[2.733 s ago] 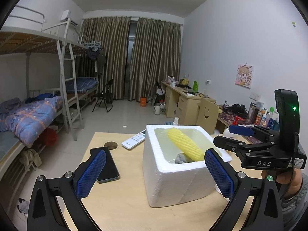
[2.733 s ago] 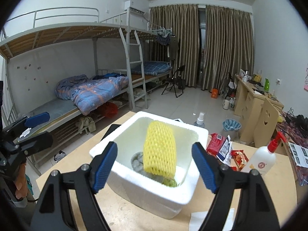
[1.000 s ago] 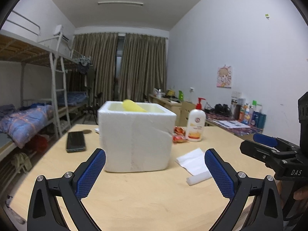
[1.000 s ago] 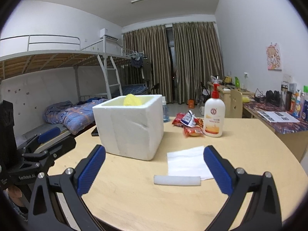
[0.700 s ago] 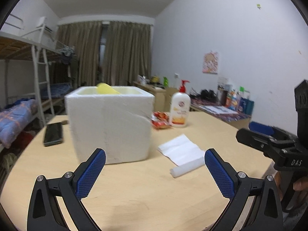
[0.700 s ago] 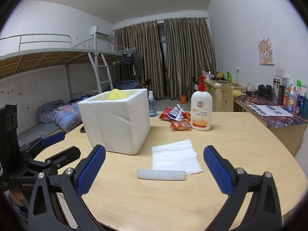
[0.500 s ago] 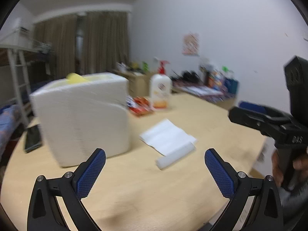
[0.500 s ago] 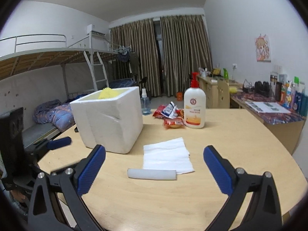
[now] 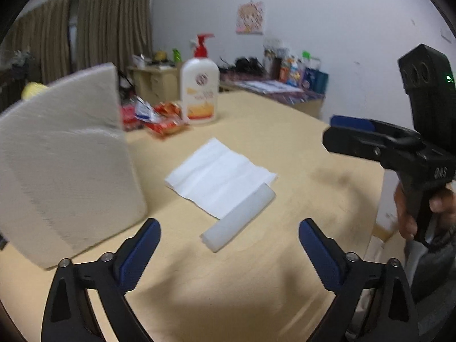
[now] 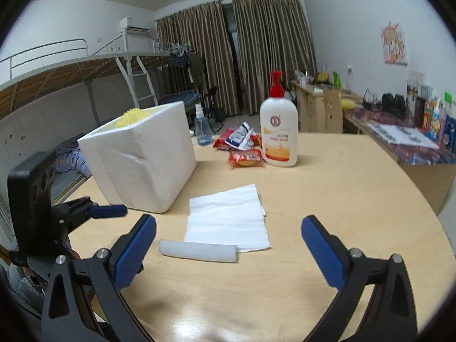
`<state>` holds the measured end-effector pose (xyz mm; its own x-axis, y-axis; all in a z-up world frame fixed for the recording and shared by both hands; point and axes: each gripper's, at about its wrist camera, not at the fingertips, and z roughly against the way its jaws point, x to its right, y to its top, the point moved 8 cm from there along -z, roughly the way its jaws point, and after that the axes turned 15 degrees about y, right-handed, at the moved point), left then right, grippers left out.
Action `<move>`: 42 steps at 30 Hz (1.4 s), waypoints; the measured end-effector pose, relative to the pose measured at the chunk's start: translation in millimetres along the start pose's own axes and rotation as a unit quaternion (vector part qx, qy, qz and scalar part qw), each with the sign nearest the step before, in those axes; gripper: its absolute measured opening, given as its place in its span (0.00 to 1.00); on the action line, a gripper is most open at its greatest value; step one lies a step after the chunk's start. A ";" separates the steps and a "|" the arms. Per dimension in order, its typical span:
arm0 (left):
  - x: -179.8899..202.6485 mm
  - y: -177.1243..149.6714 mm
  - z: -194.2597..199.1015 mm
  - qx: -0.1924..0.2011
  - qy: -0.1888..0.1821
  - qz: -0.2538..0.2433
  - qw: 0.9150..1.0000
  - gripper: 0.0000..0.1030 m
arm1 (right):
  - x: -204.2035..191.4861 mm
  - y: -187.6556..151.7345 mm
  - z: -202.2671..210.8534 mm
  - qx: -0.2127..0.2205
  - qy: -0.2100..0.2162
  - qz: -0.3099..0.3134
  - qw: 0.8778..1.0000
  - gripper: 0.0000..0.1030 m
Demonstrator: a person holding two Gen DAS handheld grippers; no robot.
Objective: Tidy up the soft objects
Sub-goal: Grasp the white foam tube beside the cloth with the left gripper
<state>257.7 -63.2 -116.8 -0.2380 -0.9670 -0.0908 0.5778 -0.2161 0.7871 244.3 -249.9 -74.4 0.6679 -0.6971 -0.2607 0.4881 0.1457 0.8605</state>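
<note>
Foam roll (image 9: 238,219), left wrist view: we saw it at twelve o'clock of our left gripper (image 9: 229,252), touching the tissue (image 9: 219,175); jaws just narrowing, nothing between.
Right wrist view: our right gripper (image 10: 228,243) gaped, unladen; roll (image 10: 198,251) at eleven o'clock, foam box (image 10: 142,165) beyond.

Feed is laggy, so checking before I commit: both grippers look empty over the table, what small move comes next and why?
Probably ease the left gripper forward and down over the white foam roll. Its jaws, just closing a little, are empty, and the roll lies loose beside the tissue, outside the foam box.
</note>
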 end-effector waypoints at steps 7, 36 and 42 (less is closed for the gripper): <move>6.8 -5.4 -32.8 -0.060 -0.030 -0.017 0.998 0.74 | 10.0 -7.7 -13.2 -0.028 0.031 -0.013 0.999 1.00; 12.9 -21.4 -46.0 -0.123 -0.051 -0.098 0.986 0.09 | 28.3 -8.6 -34.4 -0.059 0.054 -0.022 0.997 1.00; 11.7 -18.5 -50.6 -0.124 -0.051 -0.109 0.985 0.10 | 21.6 -8.2 -34.5 -0.059 0.058 -0.017 0.996 1.00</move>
<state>283.8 -77.3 -163.3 -0.4480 -0.8780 -0.1688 0.6737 -0.4556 0.5819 274.1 -242.0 -102.2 0.7065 -0.6190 -0.3432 0.5694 0.2091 0.7950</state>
